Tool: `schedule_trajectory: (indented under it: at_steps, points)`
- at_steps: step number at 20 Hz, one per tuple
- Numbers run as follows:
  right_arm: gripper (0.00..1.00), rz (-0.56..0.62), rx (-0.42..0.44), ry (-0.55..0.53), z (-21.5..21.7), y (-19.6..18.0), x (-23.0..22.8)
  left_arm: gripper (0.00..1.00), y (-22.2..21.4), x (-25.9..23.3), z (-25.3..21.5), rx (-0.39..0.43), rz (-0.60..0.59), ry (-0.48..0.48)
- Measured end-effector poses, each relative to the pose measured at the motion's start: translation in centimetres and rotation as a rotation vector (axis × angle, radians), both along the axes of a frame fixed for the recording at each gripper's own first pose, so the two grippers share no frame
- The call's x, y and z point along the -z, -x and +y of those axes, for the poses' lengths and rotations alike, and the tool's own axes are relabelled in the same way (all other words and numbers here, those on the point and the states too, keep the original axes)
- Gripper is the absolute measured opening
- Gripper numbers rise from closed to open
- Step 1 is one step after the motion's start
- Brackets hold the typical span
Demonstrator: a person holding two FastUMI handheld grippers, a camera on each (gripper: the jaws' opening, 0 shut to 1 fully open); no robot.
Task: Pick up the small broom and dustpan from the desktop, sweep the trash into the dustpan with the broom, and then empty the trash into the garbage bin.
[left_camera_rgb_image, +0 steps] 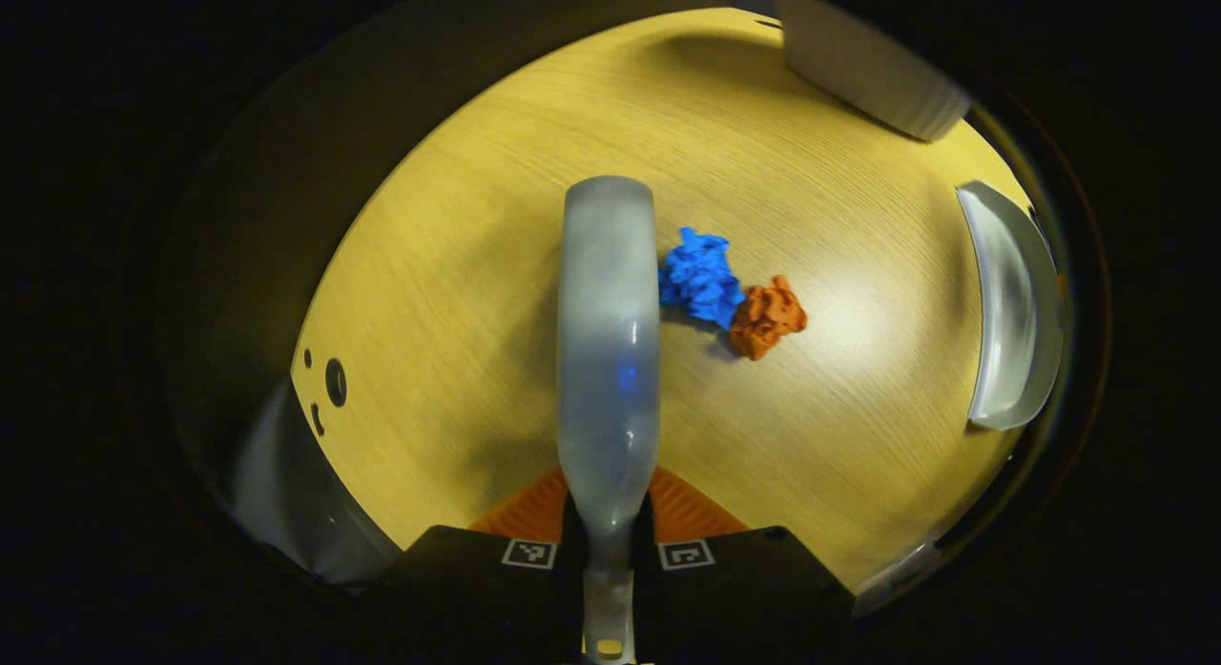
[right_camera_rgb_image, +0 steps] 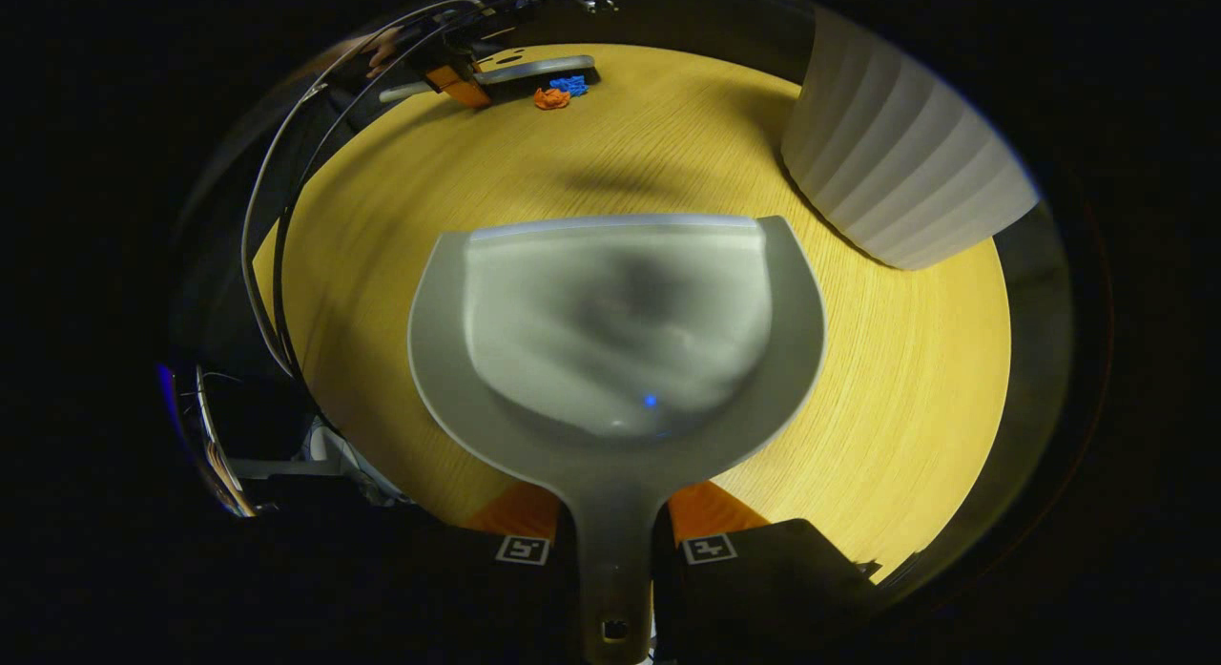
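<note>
I'm looking down on a light yellow wood-grain surface [left_camera_rgb_image: 458,264], its grain running in long fine lines. In the left gripper view I see three dark round holes [left_camera_rgb_image: 329,384] near its left edge. Light falls in a bright pool on the middle of the wood and fades toward the rim, with soft shadows across it. Past the edges everything drops into darkness; I cannot make out floor or walls there

Light wooden desktop [left_camera_rgb_image: 458,293], dark round holes [left_camera_rgb_image: 335,382] near its edge
</note>
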State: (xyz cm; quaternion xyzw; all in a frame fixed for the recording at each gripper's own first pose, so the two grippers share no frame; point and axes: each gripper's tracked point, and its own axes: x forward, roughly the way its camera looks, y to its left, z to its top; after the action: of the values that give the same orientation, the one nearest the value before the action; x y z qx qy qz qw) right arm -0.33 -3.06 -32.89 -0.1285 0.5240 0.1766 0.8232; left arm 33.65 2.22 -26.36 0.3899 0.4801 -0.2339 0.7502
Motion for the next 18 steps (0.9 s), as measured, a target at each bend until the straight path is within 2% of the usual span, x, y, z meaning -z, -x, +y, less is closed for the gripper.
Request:
schedule_trajectory:
  at_steps: [1, 5, 9, 12, 13, 14, 18]
  points:
    - [0.35, -0.002, -0.004, 0.001, 0.0, 0.0, 0.0, 0.24, 0.3, 0.2, -0.5, 0.03, 0.012, -0.007]
    - [0.36, -0.008, -0.008, -0.002, 0.0, 0.1, 0.1, 0.25, 5.1, 1.5, -3.4, 0.072, 0.096, 0.032]
    - [0.35, -0.019, -0.023, -0.004, -0.1, 0.0, 0.3, 0.25, 11.1, 3.2, -6.4, 0.005, 0.228, 0.098]
    - [0.35, -0.027, -0.044, -0.005, -0.2, 0.0, 0.4, 0.25, 14.1, 3.7, -8.1, -0.018, 0.274, 0.122]
    - [0.39, -0.028, -0.057, -0.005, -0.2, 0.0, 0.4, 0.25, 15.0, 3.6, -8.7, -0.023, 0.29, 0.131]
    - [0.35, -0.029, -0.072, -0.004, -0.2, 0.0, 0.5, 0.25, 15.9, 3.6, -9.2, -0.028, 0.31, 0.142]
    - [0.35, -0.037, -0.106, -0.008, -0.3, 0.1, 0.5, 0.24, 19.2, 3.8, -10.9, -0.063, 0.435, 0.197]
